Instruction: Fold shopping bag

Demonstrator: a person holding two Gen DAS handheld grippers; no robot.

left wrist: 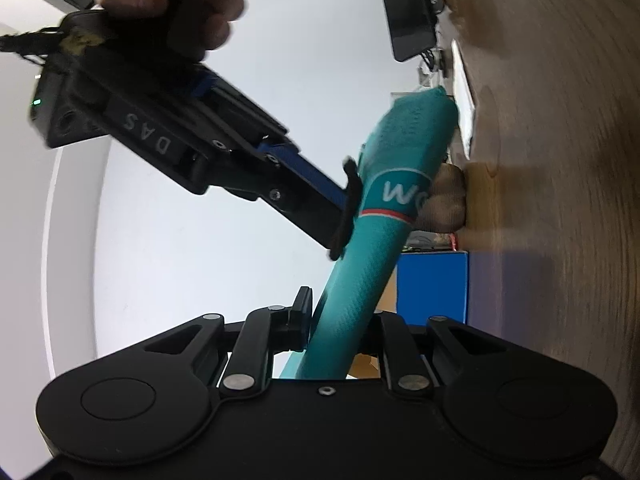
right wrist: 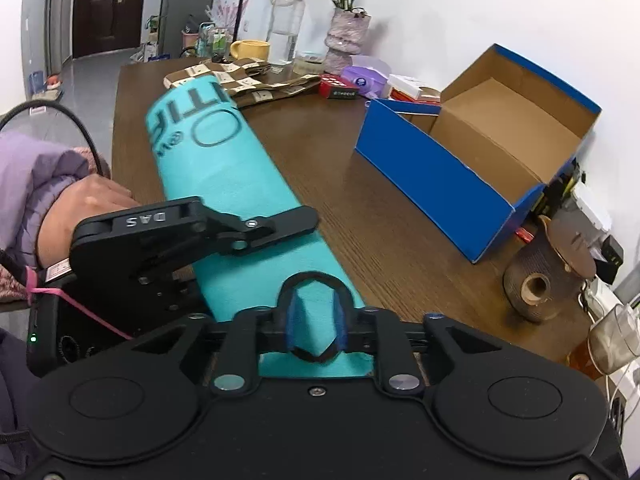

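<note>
Gripping the rolled teal shopping bag [right wrist: 240, 200] near its middle, the left gripper [right wrist: 256, 228] has its jaws drawn narrow on the fabric; in the left wrist view the roll passes straight up between that gripper's own fingers. The right gripper [right wrist: 314, 316] sits at the roll's near end, jaws partly apart, with a black elastic loop [right wrist: 312, 280] stretched round both blue-faced fingers and the end of the bag lying between them; whether the pads press on the fabric cannot be told.

Stage of the task, as judged: folding and rolling appear complete, since the bag already forms one compact cylinder, lifted at the near end while its far end lies over the brown wooden table [right wrist: 380, 208]. What seems to remain is seating the loop round the roll and setting the bundle down.

Legible markings: "DAS" is embossed on each gripper body. Large dark outline letters on the bag, partly wrapped out of sight, read roughly "TI" and "O". On a darker teal band edged in red, white letters begin "W" [left wrist: 394, 192]; the rest is hidden. An open blue cardboard box [right wrist: 472, 160] stands well apart, its print unreadable.
</note>
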